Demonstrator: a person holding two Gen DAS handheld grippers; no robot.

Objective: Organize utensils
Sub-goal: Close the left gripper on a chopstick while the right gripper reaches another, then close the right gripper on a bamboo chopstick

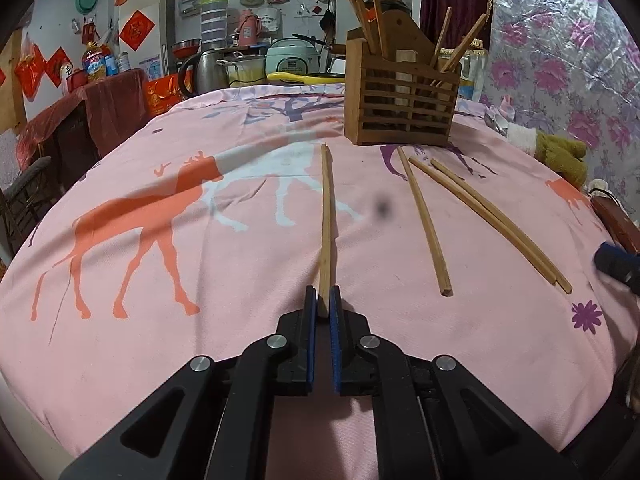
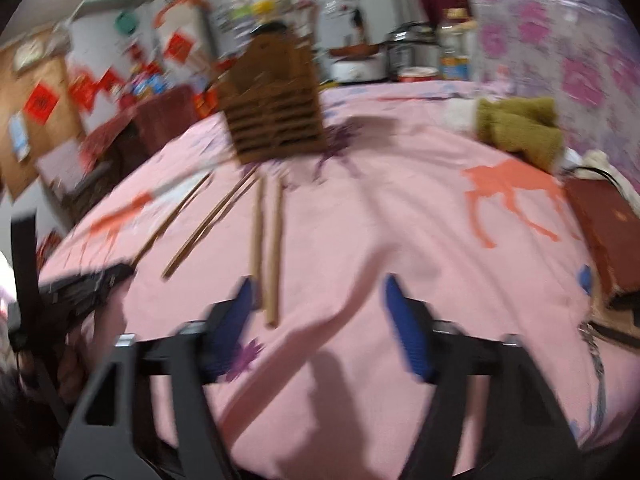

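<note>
Four wooden chopsticks are seen loose on the pink animal-print cloth (image 1: 120, 360) in the left wrist view, and one of them, the chopstick (image 1: 326, 220) running up the centre of the frame, is clamped at its near end between the blue pads of the left gripper (image 1: 323, 300). Its far tip is pointed toward the slatted wooden holder (image 1: 400, 100) in the upper middle of the frame, where several sticks are already stood upright. Three more chopsticks (image 1: 460, 216) are left lying to the right of centre, fanned out and apart from the held one.

In the blurred right wrist view, the right gripper (image 2: 320, 300) is shown with its pads apart and nothing pressed between them. A pair of chopsticks (image 2: 266, 248) is lying just beside the left pad, at the lower left of centre, outside the gap as far as can be told.

The step in hand is judged to be the lifting of the clamped stick and its delivery into the holder. The grip is taken at the very end, so the long free length is likely to sag or swing; the stick would best be raised slowly, tipped upright over an open compartment, and released only once its lower tip is inside the rim.
</note>
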